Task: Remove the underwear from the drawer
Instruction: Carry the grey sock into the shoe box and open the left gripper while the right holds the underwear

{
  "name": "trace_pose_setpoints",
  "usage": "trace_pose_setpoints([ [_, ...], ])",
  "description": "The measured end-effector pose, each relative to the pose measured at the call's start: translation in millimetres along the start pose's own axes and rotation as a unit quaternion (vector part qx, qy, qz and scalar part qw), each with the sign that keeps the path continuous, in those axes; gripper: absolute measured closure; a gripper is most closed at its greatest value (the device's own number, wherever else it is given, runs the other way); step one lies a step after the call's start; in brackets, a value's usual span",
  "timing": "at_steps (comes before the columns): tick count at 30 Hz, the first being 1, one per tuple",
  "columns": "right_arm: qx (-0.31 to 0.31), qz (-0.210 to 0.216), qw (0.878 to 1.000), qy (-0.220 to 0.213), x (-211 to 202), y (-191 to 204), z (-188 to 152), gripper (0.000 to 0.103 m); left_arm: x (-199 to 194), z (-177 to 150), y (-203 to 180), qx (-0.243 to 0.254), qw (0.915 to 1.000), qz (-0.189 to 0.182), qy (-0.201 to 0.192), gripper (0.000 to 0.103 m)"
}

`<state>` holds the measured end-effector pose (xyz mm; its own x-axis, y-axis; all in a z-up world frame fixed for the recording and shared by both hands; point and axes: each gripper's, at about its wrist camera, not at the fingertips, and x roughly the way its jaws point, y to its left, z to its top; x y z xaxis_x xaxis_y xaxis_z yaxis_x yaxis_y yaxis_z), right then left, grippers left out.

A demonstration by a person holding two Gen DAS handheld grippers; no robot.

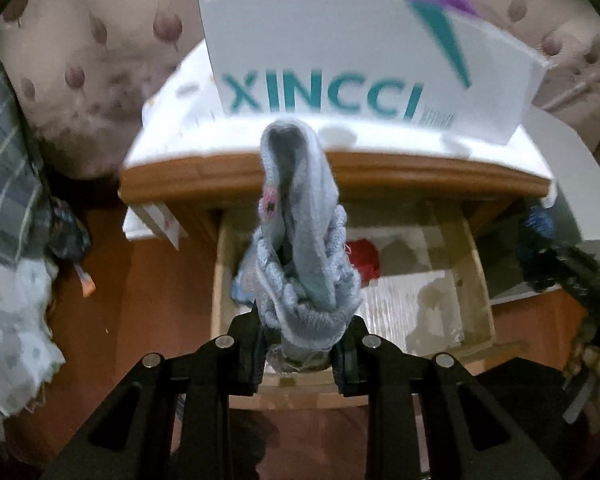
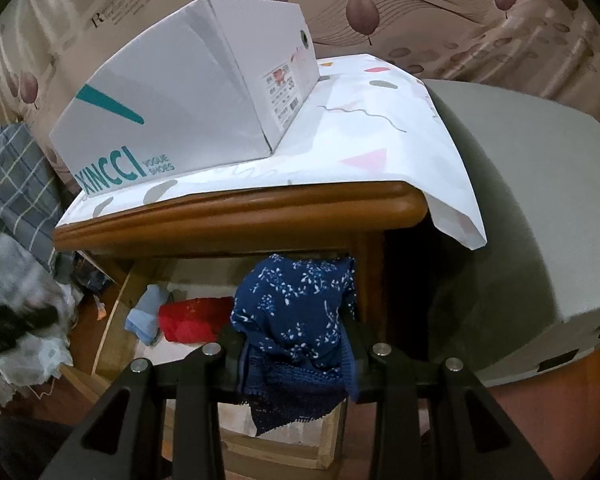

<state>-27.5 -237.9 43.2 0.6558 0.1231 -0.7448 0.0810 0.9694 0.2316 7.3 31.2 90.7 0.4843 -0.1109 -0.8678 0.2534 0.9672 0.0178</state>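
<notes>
Currently I am holding the left gripper (image 1: 298, 350) above the open drawer (image 1: 474, 276), its jaws pinching a pale grey-blue pair of underwear (image 1: 300, 240). That garment is standing up from between the fingers, bunched, with a small pink mark on one fold. Below and ahead of this gripper the drawer floor is showing a red item (image 1: 364, 256) and a scrap of light blue cloth at the left edge.

Over on the right gripper (image 2: 296, 364), the jaws are clamping a dark blue floral pair of underwear (image 2: 296, 312), lace edge hanging down below the fingers. It is sitting just in front of the drawer's right side, under the lip of the wooden nightstand (image 2: 236, 210). Left of this gripper, inside the drawer, the red item and a light blue cloth (image 2: 146, 312) are lying side by side.

Ahead and above both grippers, a white shoe box (image 2: 188, 104) is resting on a patterned cloth (image 2: 380, 140) covering the nightstand top. Far left, a plaid fabric (image 2: 16, 184) is showing.
</notes>
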Motion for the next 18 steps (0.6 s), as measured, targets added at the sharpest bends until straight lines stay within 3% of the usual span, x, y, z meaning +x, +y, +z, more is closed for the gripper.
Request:
trace_pose_setpoints([
  [8, -0.007, 0.001, 1.0, 0.005, 2.2, 3.6, -2.3, 0.068, -69.7, 36.6, 10.0, 0.023, 0.9971, 0.004, -0.072, 0.08],
  [14, 0.002, 0.004, 1.0, 0.007, 2.6, 1.0, -1.4, 0.068, -108.8, 89.7, 15.8, 0.023, 0.9924, 0.012, -0.12, 0.08],
  [18, 0.007, 0.004, 1.0, 0.005, 2.0, -1.2, -0.5, 0.068, -116.3, 124.1, 17.8, 0.023, 0.991, 0.009, -0.132, 0.08],
])
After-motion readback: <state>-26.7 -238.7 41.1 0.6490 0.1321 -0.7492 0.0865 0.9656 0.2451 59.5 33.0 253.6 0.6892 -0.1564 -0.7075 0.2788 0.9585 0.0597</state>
